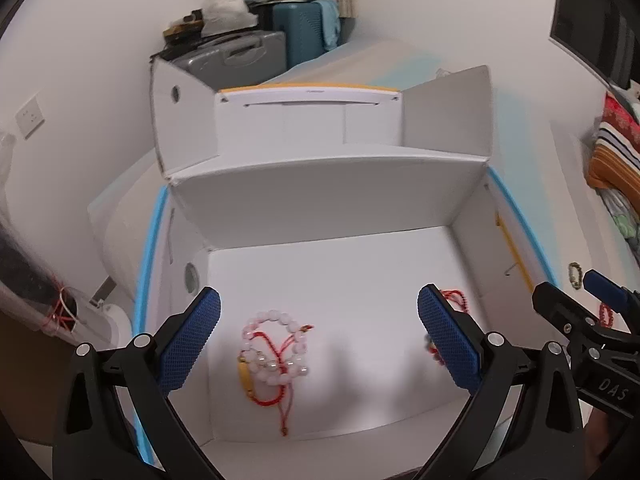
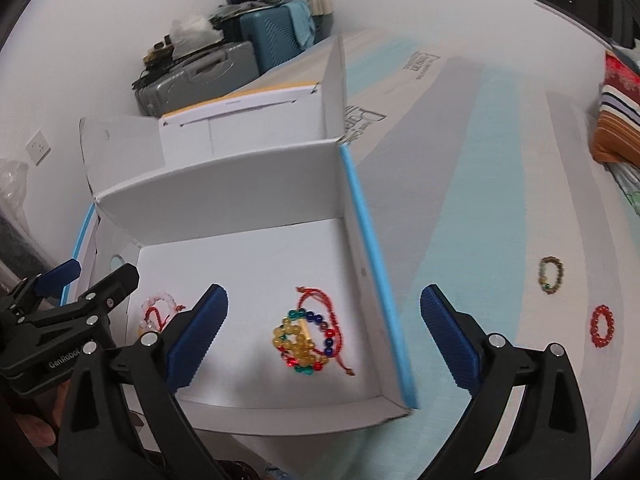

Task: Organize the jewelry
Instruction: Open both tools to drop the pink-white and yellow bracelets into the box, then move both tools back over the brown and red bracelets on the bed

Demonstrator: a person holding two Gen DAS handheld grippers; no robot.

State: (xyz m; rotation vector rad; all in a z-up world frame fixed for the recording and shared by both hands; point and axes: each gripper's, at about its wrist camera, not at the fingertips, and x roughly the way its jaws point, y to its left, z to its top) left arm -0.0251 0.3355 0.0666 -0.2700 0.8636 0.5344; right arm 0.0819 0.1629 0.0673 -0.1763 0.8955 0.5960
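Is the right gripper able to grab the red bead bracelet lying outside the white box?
Probably yes. The right gripper is open and empty, and the red bead bracelet lies on bare surface beside the white cardboard box, nothing covering it.

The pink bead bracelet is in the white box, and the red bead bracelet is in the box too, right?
Not quite. The pink bead bracelet is in the white box, but the red bead bracelet is not. The right wrist view shows it lying outside the box on the surface, near a brownish bead bracelet. What lies in the box beside the pink one is a pile of colourful bead bracelets.
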